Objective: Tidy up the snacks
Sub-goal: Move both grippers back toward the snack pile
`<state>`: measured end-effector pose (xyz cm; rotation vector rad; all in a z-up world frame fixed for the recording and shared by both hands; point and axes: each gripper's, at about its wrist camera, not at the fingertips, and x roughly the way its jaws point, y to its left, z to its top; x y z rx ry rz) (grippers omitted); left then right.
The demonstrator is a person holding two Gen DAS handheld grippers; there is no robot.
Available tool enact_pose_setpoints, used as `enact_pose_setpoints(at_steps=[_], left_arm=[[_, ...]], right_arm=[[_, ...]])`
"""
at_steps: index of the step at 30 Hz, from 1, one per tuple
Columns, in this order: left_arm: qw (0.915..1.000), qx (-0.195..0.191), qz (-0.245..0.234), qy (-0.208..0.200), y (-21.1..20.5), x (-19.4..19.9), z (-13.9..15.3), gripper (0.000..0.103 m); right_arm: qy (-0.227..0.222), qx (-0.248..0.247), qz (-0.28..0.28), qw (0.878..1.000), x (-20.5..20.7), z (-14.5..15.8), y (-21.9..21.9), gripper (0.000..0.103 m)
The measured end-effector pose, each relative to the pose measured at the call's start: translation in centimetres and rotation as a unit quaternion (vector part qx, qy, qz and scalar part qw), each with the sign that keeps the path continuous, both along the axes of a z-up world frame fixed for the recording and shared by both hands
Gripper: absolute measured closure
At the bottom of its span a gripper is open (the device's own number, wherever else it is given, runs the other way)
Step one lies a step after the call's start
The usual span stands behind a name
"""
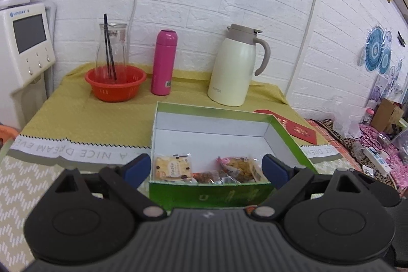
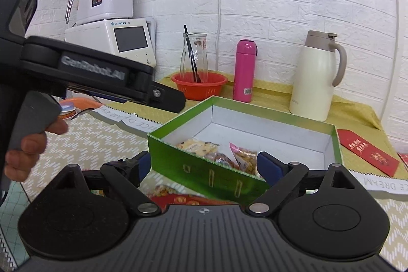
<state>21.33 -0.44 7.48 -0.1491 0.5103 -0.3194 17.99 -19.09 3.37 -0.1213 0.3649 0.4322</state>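
Note:
A green box (image 1: 211,193) with a white inside stands on the table, also in the right wrist view (image 2: 204,176). Several wrapped snacks lie at its near end: a cookie pack (image 1: 174,166) and a pink-edged pack (image 1: 239,166), also seen from the right (image 2: 197,145), (image 2: 246,157). My left gripper (image 1: 206,166) is open and empty, its blue pads either side of the box's near end. My right gripper (image 2: 201,166) is open and empty, just before the box's near wall. More snack packs (image 2: 165,191) lie on the table below the right gripper.
At the back stand an orange basket (image 1: 115,84) holding a glass carafe (image 1: 111,50), a pink bottle (image 1: 164,61) and a cream thermos jug (image 1: 236,65). A red envelope (image 1: 293,128) lies right of the box. A water dispenser (image 1: 23,42) stands left. The left handheld gripper body (image 2: 102,78) crosses the right view.

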Motion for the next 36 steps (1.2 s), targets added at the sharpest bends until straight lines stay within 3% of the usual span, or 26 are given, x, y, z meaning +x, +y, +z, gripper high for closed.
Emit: enact_pose_setpoints(at_steps=[7,10,14,20,21,23,24,25,27,31,35,36], left_arm=[[0.9995,-0.004,-0.017,0.025,0.4,-4.6,-1.5,0.011],[0.9983,-0.024,-0.014,0.051,1.2,-5.6,-3.0,0.011],[0.9951,-0.062,0.001,0.077,3.1,-7.4,-4.9,0.011],[0.9933,-0.073,0.027,0.086,5.4,-9.3,-5.6,0.011],[0.9932,-0.073,0.029,0.087,5.6,-9.3,-5.6,0.011],[0.9936,-0.069,0.028,0.085,5.7,-9.5,-5.6,0.011],[0.9938,-0.068,0.025,0.084,5.7,-9.5,-5.6,0.011],[0.9939,-0.068,0.021,0.084,5.7,-9.5,-5.7,0.011],[0.9938,-0.069,0.011,0.087,5.4,-9.4,-6.0,0.011],[0.9929,-0.065,-0.014,0.098,4.2,-9.3,-7.0,0.011],[0.9917,-0.062,-0.034,0.108,3.0,-8.9,-7.7,0.011],[0.9914,-0.063,-0.034,0.110,2.8,-8.7,-7.8,0.011]], right_arm=[[0.041,0.037,-0.010,0.998,-4.2,-1.7,-2.4,0.000],[0.061,0.053,-0.017,0.997,-5.2,-2.7,-2.9,0.000],[0.080,0.062,-0.012,0.995,-4.7,-3.2,-2.6,0.000],[0.093,0.047,-0.033,0.994,-2.0,-3.8,-1.0,0.000],[0.092,0.040,-0.047,0.994,-1.6,-4.0,-0.8,0.006],[0.082,0.027,-0.062,0.994,-1.7,-4.0,-0.6,0.069],[0.088,0.036,-0.052,0.994,-2.0,-4.0,-0.8,0.087],[0.091,0.045,-0.045,0.994,-2.3,-3.9,-1.1,0.096],[0.084,0.040,-0.037,0.995,-3.4,-3.7,-1.4,0.103],[0.077,0.025,-0.030,0.996,-6.6,-4.0,-2.3,0.103],[0.088,0.048,-0.043,0.994,-9.0,-4.8,-4.5,0.103],[0.087,0.056,-0.045,0.994,-9.2,-4.7,-4.8,0.093]])
